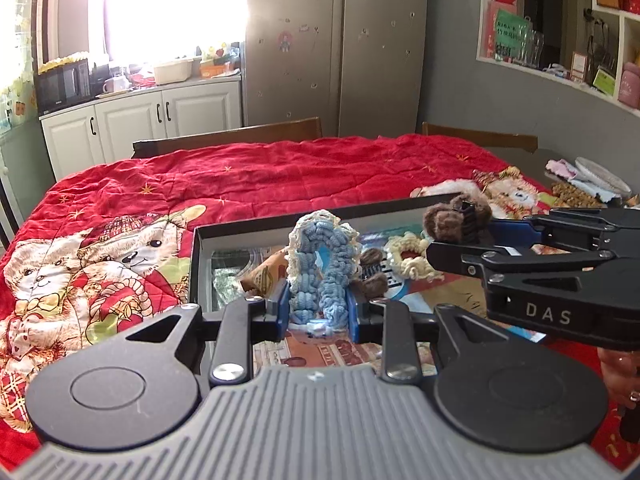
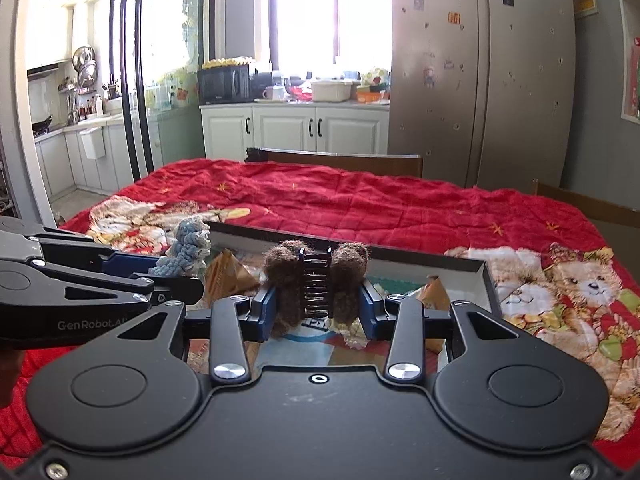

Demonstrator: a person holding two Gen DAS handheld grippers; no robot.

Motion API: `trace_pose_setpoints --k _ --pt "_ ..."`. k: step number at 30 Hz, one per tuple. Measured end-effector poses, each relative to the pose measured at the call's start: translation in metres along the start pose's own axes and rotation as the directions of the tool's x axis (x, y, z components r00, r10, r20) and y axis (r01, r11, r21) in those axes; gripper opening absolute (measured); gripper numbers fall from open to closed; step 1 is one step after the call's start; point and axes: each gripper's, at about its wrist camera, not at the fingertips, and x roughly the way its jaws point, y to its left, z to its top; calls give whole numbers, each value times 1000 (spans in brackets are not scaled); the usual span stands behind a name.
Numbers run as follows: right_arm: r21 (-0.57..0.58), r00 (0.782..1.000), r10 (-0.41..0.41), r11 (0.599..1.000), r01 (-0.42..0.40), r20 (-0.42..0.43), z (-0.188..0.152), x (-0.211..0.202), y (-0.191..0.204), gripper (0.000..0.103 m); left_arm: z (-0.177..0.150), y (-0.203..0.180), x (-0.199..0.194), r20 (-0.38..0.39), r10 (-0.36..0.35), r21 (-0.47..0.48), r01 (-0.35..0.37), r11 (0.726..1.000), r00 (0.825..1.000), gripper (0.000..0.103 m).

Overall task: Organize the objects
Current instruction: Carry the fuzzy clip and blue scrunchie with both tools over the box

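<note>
My left gripper (image 1: 318, 308) is shut on a blue and cream crocheted scrunchie (image 1: 322, 264), held upright over the near edge of an open dark box (image 1: 195, 264). My right gripper (image 2: 318, 306) is shut on a brown fuzzy hair claw clip (image 2: 316, 280) with a black toothed middle, also above the box (image 2: 486, 276). In the left wrist view the right gripper (image 1: 466, 220) comes in from the right with the brown clip (image 1: 452, 216). In the right wrist view the left gripper (image 2: 172, 268) carries the blue scrunchie (image 2: 188, 248) at the left.
Inside the box lie a cream scrunchie (image 1: 410, 256), a brown fuzzy piece (image 1: 372, 276) and tan snack packets (image 1: 264, 276) on printed paper. A red bear-print quilt (image 1: 280, 176) covers the table. Wooden chair backs (image 1: 228, 140) stand behind. Clutter (image 1: 588, 184) sits at the far right edge.
</note>
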Motion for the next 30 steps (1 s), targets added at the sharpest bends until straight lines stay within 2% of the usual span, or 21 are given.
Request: trace_pose_setpoints --k 10,30 --pt "-9 999 10 1000 -11 -33 -10 24 2 39 -6 2 21 -37 8 5 -8 1000 999 32" --pt "-31 995 14 999 -17 -96 -26 45 6 39 -14 0 39 -89 19 30 -16 999 996 32"
